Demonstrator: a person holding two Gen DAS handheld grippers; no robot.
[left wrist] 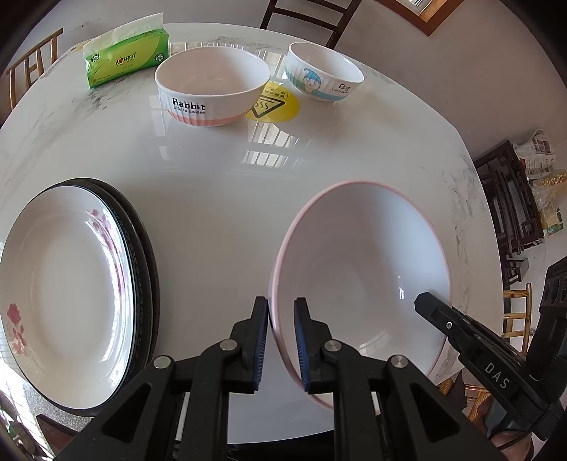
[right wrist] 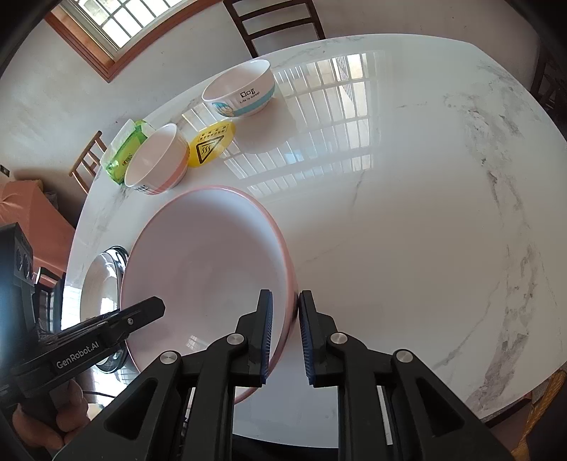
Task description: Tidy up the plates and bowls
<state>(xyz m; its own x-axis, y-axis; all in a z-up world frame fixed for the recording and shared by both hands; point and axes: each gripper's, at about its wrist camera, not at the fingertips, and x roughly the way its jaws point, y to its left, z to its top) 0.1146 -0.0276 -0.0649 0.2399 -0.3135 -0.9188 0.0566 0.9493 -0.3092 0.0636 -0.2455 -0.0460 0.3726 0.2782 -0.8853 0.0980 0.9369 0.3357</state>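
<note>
A wide white plate with a pink rim [left wrist: 361,266] [right wrist: 205,269] is held at both sides, over the near part of the table. My left gripper [left wrist: 281,337] [right wrist: 156,305] is shut on its left rim. My right gripper [right wrist: 285,333] [left wrist: 423,306] is shut on the opposite rim. To the left lies a stack of plates [left wrist: 63,283] [right wrist: 99,283], a white one with red flowers on top of dark-rimmed ones. At the far side stand a pink "Rabbit" bowl [left wrist: 212,85] [right wrist: 156,159] and a blue "Dog" bowl [left wrist: 324,71] [right wrist: 241,88].
The white marble table [left wrist: 212,170] [right wrist: 389,230] bears a green tissue pack [left wrist: 124,60] [right wrist: 124,152] behind the Rabbit bowl and a flat yellow warning sticker [left wrist: 274,103] [right wrist: 211,142] between the bowls. A dark chair [left wrist: 304,17] [right wrist: 276,21] stands at the far edge.
</note>
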